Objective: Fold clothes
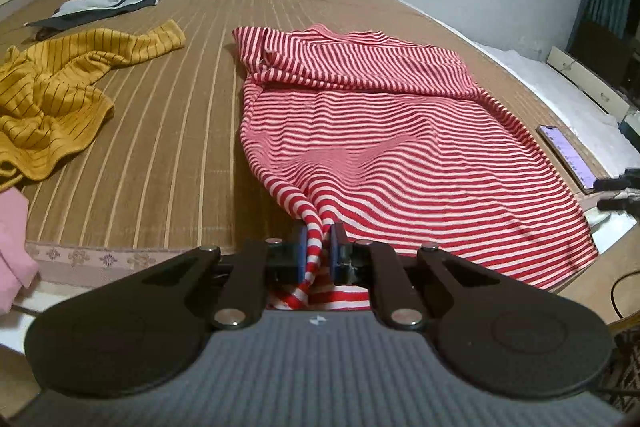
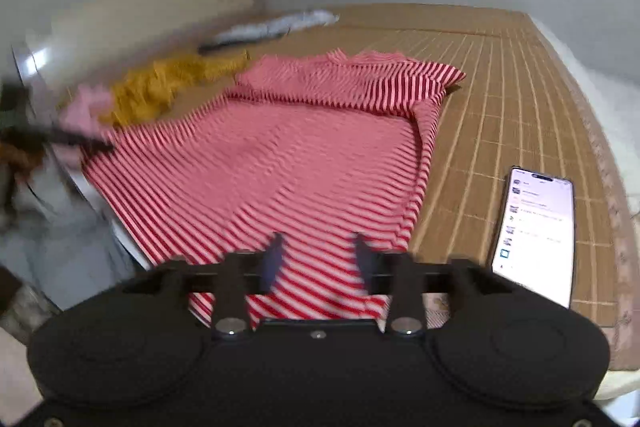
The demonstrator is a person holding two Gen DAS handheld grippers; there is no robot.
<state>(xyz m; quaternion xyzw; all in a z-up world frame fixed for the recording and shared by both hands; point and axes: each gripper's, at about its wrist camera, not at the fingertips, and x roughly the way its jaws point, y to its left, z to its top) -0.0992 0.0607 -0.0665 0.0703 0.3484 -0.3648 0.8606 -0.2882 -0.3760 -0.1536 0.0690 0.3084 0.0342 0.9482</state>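
Bamboo matting covers the bed (image 1: 192, 115), and the red striped shirt (image 1: 400, 147) lies spread on it for folding, its near hem toward me. My left gripper (image 1: 319, 251) pinches one bunched hem corner tight, so I can lift that edge. My right gripper (image 2: 316, 259) hangs over the other corner, fingers apart with nothing held, beside the phone (image 2: 532, 239).

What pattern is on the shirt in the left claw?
Red and white stripes on the shirt, clearest in the left wrist view.
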